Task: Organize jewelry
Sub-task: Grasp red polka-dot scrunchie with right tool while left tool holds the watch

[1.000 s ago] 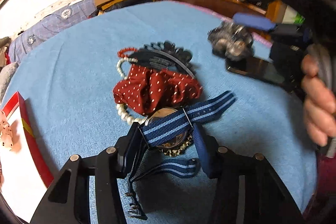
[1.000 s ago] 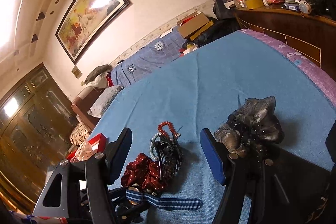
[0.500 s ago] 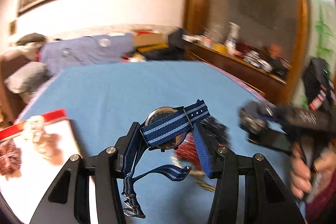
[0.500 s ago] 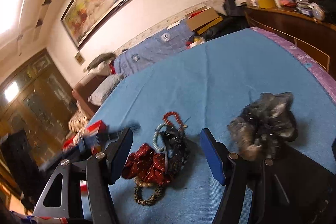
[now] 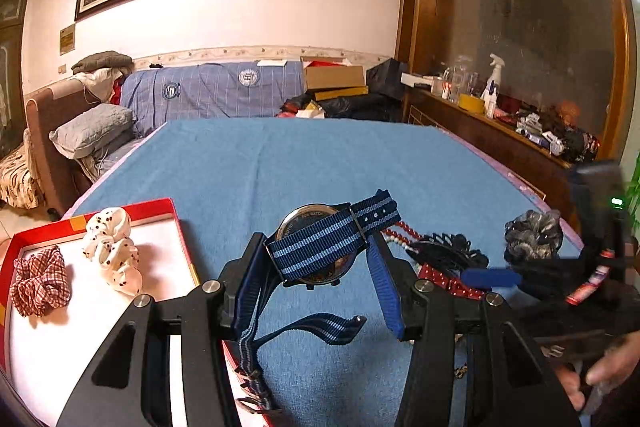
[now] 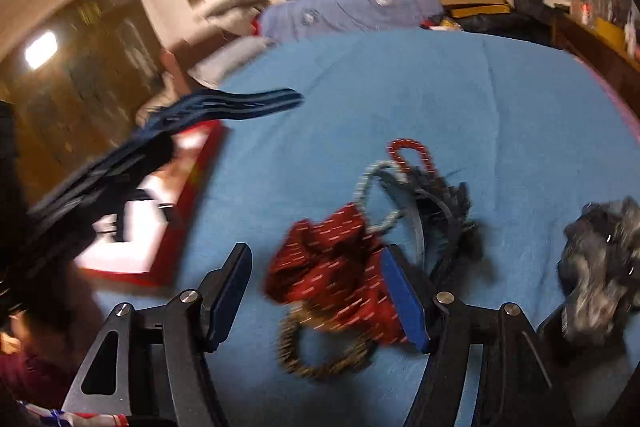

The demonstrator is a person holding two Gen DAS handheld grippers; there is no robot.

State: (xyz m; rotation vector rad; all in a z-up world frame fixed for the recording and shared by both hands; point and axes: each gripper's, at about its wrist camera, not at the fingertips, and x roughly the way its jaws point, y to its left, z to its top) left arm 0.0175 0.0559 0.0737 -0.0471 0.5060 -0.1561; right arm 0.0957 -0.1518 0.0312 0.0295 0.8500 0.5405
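My left gripper (image 5: 316,267) is shut on a watch (image 5: 320,247) with a blue striped strap, held above the blue cloth; its strap (image 6: 224,105) also shows blurred in the right wrist view. A red-rimmed white tray (image 5: 100,219) lies to the left and holds a white dotted scrunchie (image 5: 112,251) and a red plaid scrunchie (image 5: 38,281). My right gripper (image 6: 316,287) is open and empty, just above a red dotted scrunchie (image 6: 332,267). Beside it lie a beaded ring (image 6: 320,355), a pearl strand (image 6: 372,195), red beads (image 6: 412,151) and a black hair clip (image 6: 444,203).
A grey-black scrunchie (image 6: 600,267) lies at the right on a dark phone. The blue cloth (image 5: 312,155) covers the table. A sofa with pillows (image 5: 92,131) stands behind, a cluttered wooden sideboard (image 5: 500,131) at the right.
My left gripper lifted the watch off the pile and swung left toward the tray. My right gripper moved down over the red dotted scrunchie.
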